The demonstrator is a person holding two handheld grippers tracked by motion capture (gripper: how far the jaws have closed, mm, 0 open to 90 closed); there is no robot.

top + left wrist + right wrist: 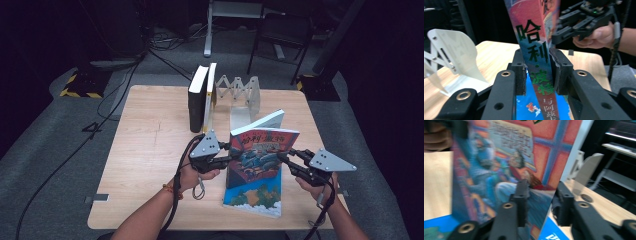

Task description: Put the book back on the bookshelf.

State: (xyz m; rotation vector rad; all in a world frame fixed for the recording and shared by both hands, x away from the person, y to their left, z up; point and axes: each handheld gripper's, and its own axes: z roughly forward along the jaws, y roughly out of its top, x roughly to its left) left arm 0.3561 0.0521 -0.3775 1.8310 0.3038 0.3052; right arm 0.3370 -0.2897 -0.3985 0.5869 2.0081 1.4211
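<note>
A colourful picture-cover book stands tilted upright on the table, over a blue book that lies flat near the front edge. My left gripper is shut on the upright book's spine; in the left gripper view both pads press on the spine with its Chinese lettering. My right gripper is at the book's right edge. In the right gripper view the book's cover and page edge sit between the open jaws, and no pad clearly presses on it.
Two books stand upright at the back of the wooden table, next to a white folding book rack. A chair and a desk frame stand on the floor beyond the table.
</note>
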